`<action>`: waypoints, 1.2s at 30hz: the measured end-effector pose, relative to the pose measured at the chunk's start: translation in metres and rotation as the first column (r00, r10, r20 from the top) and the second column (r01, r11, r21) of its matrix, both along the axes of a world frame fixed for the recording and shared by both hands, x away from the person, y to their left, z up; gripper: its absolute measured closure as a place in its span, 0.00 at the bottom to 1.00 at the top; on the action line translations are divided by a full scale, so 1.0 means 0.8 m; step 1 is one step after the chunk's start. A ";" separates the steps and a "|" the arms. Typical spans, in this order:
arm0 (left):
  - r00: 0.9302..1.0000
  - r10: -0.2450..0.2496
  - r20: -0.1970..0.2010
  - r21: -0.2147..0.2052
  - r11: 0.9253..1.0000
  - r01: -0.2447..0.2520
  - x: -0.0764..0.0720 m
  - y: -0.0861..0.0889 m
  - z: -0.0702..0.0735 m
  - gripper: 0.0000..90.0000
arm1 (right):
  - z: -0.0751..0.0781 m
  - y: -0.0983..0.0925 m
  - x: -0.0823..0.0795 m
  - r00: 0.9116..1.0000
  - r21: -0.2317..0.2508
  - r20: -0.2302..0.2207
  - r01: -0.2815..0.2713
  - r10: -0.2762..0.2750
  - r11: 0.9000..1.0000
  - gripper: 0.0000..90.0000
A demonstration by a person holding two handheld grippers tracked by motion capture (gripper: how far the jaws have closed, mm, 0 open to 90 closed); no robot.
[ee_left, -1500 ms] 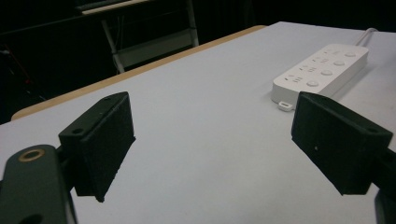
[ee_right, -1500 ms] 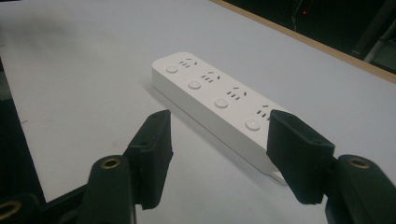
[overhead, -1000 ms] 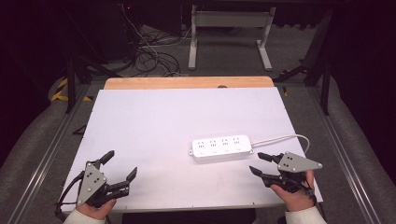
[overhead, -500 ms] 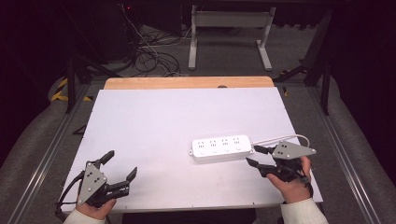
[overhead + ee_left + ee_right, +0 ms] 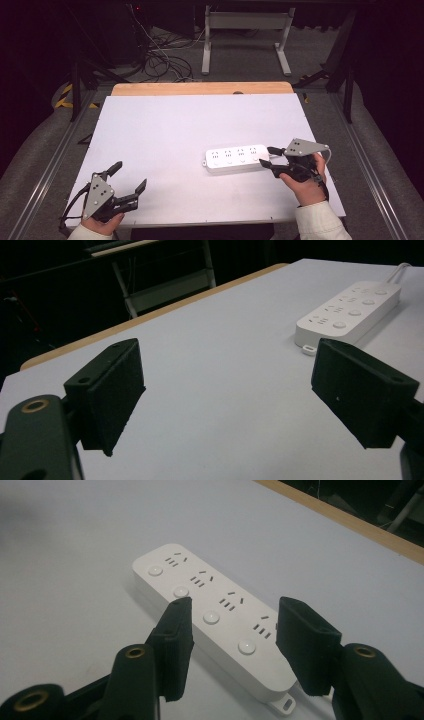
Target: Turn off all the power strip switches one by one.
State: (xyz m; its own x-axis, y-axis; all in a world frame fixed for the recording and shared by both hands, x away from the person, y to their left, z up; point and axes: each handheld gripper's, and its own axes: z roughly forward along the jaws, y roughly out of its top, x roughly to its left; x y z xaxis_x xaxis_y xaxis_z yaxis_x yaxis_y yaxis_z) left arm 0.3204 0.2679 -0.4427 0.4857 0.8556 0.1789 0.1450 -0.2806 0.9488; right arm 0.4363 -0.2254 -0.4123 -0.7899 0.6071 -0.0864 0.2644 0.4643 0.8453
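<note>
Right gripper [image 5: 266,156] at the right end of the white power strip [image 5: 237,158], jaws apart and just been closing, gripping nothing, strip flat on the white table [image 5: 165,130], left gripper [image 5: 129,176] wide open, empty, near the front left corner

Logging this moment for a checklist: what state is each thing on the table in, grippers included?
power strip: flat on the table, sockets up, all four empty, ungripped.
right gripper: at the strip's near end, jaws have just been closing, apart, not pressing on it.
left gripper: jaws wide open, nothing between them, away from the strip.
</note>
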 end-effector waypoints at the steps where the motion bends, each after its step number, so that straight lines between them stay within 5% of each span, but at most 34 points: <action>1: 1.000 0.000 -0.002 0.004 1.000 0.000 0.000 0.000 0.000 0.16 | 0.000 0.000 0.003 1.000 -0.005 -0.001 0.006 -0.006 1.000 0.55; 13: 1.000 -0.001 -0.002 0.005 1.000 0.001 0.000 0.000 0.000 0.16 | 0.000 0.003 0.023 1.000 0.007 -0.023 0.018 -0.018 1.000 0.56; 22: 1.000 -0.004 -0.005 0.003 1.000 0.004 0.001 0.000 0.000 0.16 | 0.004 0.001 0.024 0.998 0.030 -0.067 -0.012 0.014 0.999 0.84; 26: 1.000 -0.005 -0.005 0.002 1.000 0.005 0.001 0.000 -0.001 0.16 | 0.012 0.006 0.028 0.997 -0.015 -0.080 -0.024 0.023 1.000 1.00; 36: 1.000 -0.005 -0.001 0.001 1.000 0.005 0.001 0.001 -0.001 0.16 | 0.014 0.024 0.047 0.987 -0.109 -0.160 -0.036 0.018 0.993 1.00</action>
State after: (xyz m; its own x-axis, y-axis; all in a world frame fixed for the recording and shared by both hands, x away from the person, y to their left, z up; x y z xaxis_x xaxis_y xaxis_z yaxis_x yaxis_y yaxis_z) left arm 0.3215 0.2685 -0.4434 0.4899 0.8532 0.1790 0.1443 -0.2819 0.9485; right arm 0.4736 -0.2060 -0.4011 -0.8149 0.5791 -0.0245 0.3769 0.5616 0.7366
